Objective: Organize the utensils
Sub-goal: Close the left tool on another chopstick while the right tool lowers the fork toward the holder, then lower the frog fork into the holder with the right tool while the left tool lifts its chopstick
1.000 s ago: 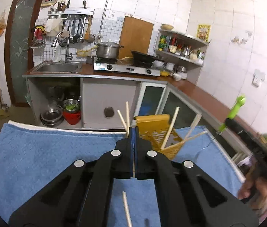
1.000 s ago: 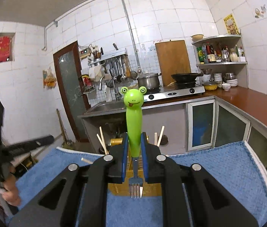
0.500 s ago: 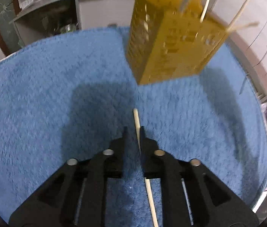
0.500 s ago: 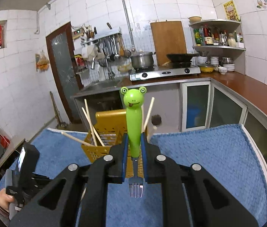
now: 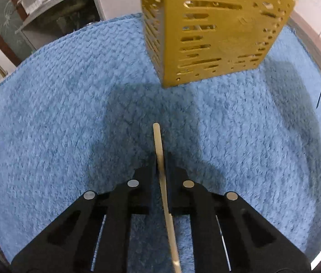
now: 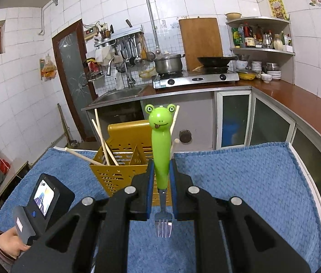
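Observation:
A pale wooden chopstick (image 5: 157, 134) lies on the blue towel (image 5: 58, 113), pointing toward the yellow slotted utensil basket (image 5: 217, 34). My left gripper (image 5: 161, 157) points steeply down at the towel, shut on the chopstick, whose tip sticks out ahead of the fingers. My right gripper (image 6: 161, 166) is shut on a fork's green frog-shaped handle (image 6: 160, 141), tines (image 6: 163, 226) toward the camera, and hovers just in front of the basket (image 6: 119, 173). Several chopsticks (image 6: 102, 136) lean in the basket's left compartment.
A person's hand (image 6: 10, 243) holds the left gripper's body with its small screen (image 6: 43, 195) at lower left. Behind the towel are a kitchen counter (image 6: 308, 95), a stove with a pot (image 6: 168, 62), and a sink (image 6: 119, 95). The towel's right edge (image 6: 306, 170) meets a white rim.
My left gripper dropped and tipped down from looking across the kitchen to the towel, opened slightly, then closed on the lying chopstick. The right gripper sank a little with the fork.

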The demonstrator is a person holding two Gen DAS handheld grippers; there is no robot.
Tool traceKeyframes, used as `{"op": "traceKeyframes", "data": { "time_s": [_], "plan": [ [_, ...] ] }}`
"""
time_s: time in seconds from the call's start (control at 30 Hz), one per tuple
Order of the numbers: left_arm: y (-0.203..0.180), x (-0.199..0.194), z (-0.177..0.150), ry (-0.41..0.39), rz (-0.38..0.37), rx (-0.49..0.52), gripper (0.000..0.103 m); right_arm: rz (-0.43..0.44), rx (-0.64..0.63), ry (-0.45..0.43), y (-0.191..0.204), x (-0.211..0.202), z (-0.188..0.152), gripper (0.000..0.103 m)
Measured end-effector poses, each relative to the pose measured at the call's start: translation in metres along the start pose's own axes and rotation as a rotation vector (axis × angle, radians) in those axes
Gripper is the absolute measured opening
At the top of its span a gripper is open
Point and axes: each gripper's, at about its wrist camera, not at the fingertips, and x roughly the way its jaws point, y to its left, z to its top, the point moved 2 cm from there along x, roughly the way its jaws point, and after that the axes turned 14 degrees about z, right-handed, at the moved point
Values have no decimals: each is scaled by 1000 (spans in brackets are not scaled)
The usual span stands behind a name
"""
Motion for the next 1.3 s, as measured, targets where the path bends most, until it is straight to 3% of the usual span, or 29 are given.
{"op": "traceKeyframes", "data": {
  "time_s": [0.1,0.27,0.4,0.6,0.73,1.0,1.07,1.17,1.23,1.3],
  "plan": [
    [22,-11,0,-70,-39,-54,4,3,1,-15,1,-2,4,14],
    [56,-79,11,-354,-140,-174,4,18,-7,-73,7,-9,15,14],
    [77,-125,26,-521,-205,-254,4,25,-22,-119,13,-10,28,14],
    [73,-175,65,-712,-202,-321,4,46,-35,-201,19,-4,49,14],
    [56,-200,91,-839,-155,-353,4,31,-70,-242,23,1,62,13],
    [49,-219,117,-938,-170,-426,4,36,-67,-275,12,20,70,13],
    [41,-225,119,-983,-153,-407,4,33,-73,-280,9,25,69,14],
    [28,-229,123,-1071,-70,-395,4,42,-56,-293,2,29,66,13],
    [23,-221,130,-1097,-28,-395,4,40,-54,-297,1,33,64,13],
    [20,-206,136,-1077,-42,-392,4,34,-67,-298,3,37,61,13]
  ]
}}
